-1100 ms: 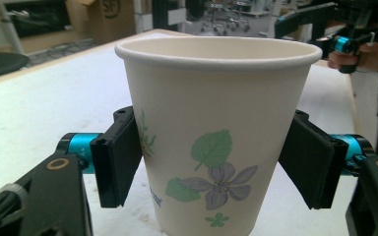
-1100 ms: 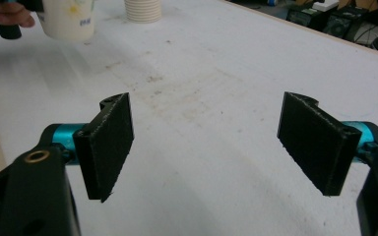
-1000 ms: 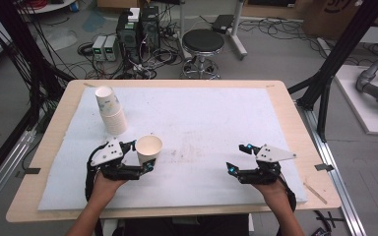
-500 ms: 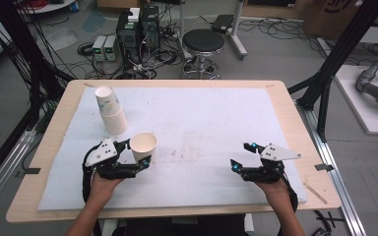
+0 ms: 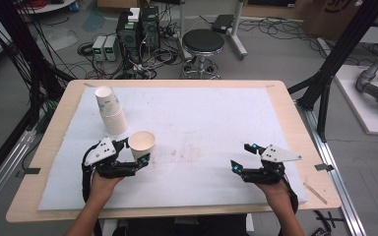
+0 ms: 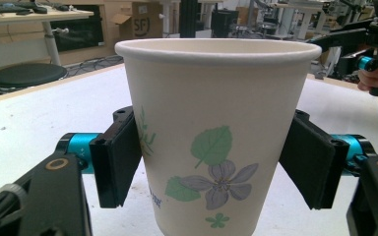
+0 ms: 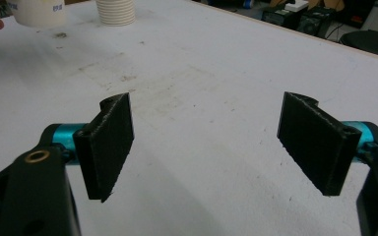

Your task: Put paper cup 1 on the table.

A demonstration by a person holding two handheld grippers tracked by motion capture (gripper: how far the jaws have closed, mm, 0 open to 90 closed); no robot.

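At the lower left of the high view, the left tongs (image 5: 139, 151) clamp a flower-printed paper cup (image 5: 141, 144), upright, seemingly just above the white-covered desk (image 5: 202, 118). A stack of paper cups (image 5: 111, 111) stands just beyond. At lower right, the right tongs (image 5: 243, 156) stand apart, holding nothing.

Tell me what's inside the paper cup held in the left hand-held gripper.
In the high view the paper cup shows a pale inner wall with nothing visible inside. Its bottom is hidden by the rim's angle, and the left gripper view sees just its outside.
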